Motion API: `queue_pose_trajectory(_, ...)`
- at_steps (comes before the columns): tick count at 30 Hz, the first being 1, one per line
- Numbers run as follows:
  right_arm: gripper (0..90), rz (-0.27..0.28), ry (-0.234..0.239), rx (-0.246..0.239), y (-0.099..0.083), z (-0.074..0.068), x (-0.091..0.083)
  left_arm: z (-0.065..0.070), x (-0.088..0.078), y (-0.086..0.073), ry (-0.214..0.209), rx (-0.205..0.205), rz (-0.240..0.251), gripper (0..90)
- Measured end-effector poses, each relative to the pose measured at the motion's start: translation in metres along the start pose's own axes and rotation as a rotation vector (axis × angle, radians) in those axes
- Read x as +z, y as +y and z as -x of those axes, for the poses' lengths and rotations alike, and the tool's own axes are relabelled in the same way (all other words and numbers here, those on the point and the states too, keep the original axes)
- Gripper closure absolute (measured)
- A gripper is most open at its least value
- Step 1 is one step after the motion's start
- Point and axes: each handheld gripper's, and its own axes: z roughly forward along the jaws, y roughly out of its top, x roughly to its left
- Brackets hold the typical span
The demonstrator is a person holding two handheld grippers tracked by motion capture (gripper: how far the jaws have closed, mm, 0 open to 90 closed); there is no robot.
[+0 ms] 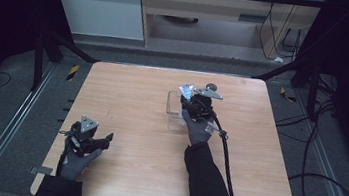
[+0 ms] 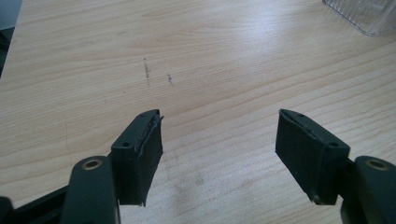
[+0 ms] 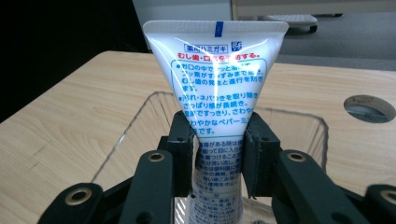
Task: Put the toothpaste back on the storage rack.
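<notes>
A white toothpaste tube [image 3: 217, 70] with blue and red print stands upright between the jaws of my right gripper [image 3: 218, 154], crimped end up; the gripper is shut on it. In the high view the right gripper [image 1: 193, 99] holds the tube [image 1: 186, 90] over a clear plastic box [image 1: 173, 109] at mid-table. The box's rim [image 3: 140, 116] shows below the tube. My left gripper [image 1: 105, 140] rests near the table's front left, jaws open with nothing between them [image 2: 217, 154]; a corner of the clear box [image 2: 364, 16] lies far ahead of it.
The wooden table [image 1: 132, 98] has a round hole [image 3: 369, 108] near its far right edge. Cables trail from the right gripper over the table's right side and onto the floor. Dark frame bars stand behind the table.
</notes>
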Motion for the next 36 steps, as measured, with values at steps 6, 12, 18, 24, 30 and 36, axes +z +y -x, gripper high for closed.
queue_pose_trajectory(6,63.6,-0.043,-0.017,-0.031,-0.005,0.000,0.000,0.000,0.000,0.000,0.001,0.003,-0.002,30.8)
queue_pose_trajectory(12,60.9,-0.057,-0.011,-0.045,-0.005,-0.003,-0.001,0.000,0.000,0.000,0.001,0.003,-0.003,30.8)
queue_pose_trajectory(18,56.1,-0.049,-0.009,-0.046,-0.005,-0.004,-0.005,0.000,0.000,0.000,0.000,0.003,-0.003,30.7)
queue_pose_trajectory(24,48.1,0.009,-0.006,-0.071,-0.001,-0.004,-0.019,0.001,0.000,0.000,0.000,0.005,-0.003,30.7)
queue_pose_trajectory(30,38.4,0.071,0.027,-0.063,0.009,-0.004,-0.042,0.002,0.000,0.000,0.002,0.005,-0.002,30.7)
queue_pose_trajectory(36,29.3,0.086,-0.001,-0.118,0.008,-0.002,-0.068,0.002,0.000,0.000,0.002,0.005,-0.005,30.7)
